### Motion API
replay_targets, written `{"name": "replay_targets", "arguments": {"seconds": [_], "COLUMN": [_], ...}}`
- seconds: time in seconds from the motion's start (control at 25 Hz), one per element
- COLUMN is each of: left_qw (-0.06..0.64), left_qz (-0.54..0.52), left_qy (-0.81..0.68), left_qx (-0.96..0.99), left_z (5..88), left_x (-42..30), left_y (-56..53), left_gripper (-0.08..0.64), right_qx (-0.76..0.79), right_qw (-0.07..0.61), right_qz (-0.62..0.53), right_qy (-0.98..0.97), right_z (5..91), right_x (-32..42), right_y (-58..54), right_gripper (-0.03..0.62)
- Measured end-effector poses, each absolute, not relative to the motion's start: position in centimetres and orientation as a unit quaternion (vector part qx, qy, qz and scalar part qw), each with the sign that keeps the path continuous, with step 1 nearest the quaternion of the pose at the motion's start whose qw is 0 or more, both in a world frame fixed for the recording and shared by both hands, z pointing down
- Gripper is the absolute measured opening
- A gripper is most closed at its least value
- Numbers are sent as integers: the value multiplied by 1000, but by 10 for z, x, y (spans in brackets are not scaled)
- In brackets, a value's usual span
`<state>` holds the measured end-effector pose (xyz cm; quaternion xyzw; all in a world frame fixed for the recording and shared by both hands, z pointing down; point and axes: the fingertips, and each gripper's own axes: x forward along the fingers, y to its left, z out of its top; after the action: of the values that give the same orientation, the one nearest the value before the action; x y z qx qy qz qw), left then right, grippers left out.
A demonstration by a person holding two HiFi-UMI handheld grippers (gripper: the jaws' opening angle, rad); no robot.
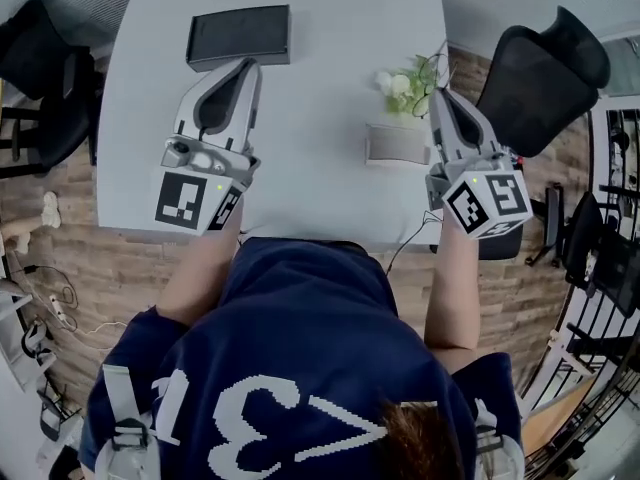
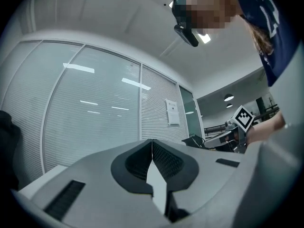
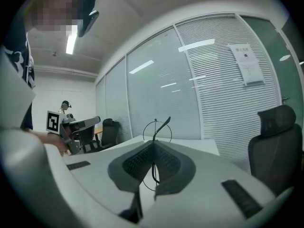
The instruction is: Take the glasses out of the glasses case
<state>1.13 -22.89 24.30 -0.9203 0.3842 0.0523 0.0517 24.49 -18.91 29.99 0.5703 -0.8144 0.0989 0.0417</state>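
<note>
A black rectangular glasses case [image 1: 238, 36] lies at the far side of the pale grey table [image 1: 330, 28]; whether it is open I cannot tell. My left gripper [image 1: 248, 68] hovers just in front of the case, its jaws shut with nothing between them [image 2: 152, 141]. My right gripper [image 1: 440, 96] is raised over the table's right part, next to the plant. Its jaws [image 3: 153, 144] are shut on thin wire-rimmed glasses [image 3: 162, 127]; a round rim and one temple stick up past the tips. In the head view the glasses [image 1: 436, 68] show only as fine wires.
A small plant with white flowers [image 1: 403, 81] stands in a grey pot [image 1: 395, 144] close to my right gripper. Black office chairs stand at the table's right [image 1: 545, 68] and left [image 1: 40, 78]. The table's near edge runs just in front of the person's body.
</note>
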Motion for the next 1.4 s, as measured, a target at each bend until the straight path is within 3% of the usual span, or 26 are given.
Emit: {"name": "replay_targets", "arguments": {"seconds": [0.28,0.68,0.92,1.16,1.4], "left_qw": [47,1,-21,-23,5], "left_qz": [41,11,-8,-8,16], "left_qy": [444,472,477,473,458], "left_qx": [-894,-881,-879,-881,-889], "left_z": [249,293,317,319,289], "left_x": [-44,-77,-88,-83,-70], "left_y": [-230,-217,-208,-208,-213], "left_gripper": [17,17,17,17,17], "right_qx": [498,428,430,436,503], "right_qw": [64,234,304,293,173], "right_qz": [137,321,329,321,211], "right_qy": [-854,-812,-784,-788,-820], "right_z": [322,521,580,571,452], "right_x": [170,122,118,123,145], "right_y": [-216,-188,-162,-164,-205], "right_gripper": [25,25,26,31,26]}}
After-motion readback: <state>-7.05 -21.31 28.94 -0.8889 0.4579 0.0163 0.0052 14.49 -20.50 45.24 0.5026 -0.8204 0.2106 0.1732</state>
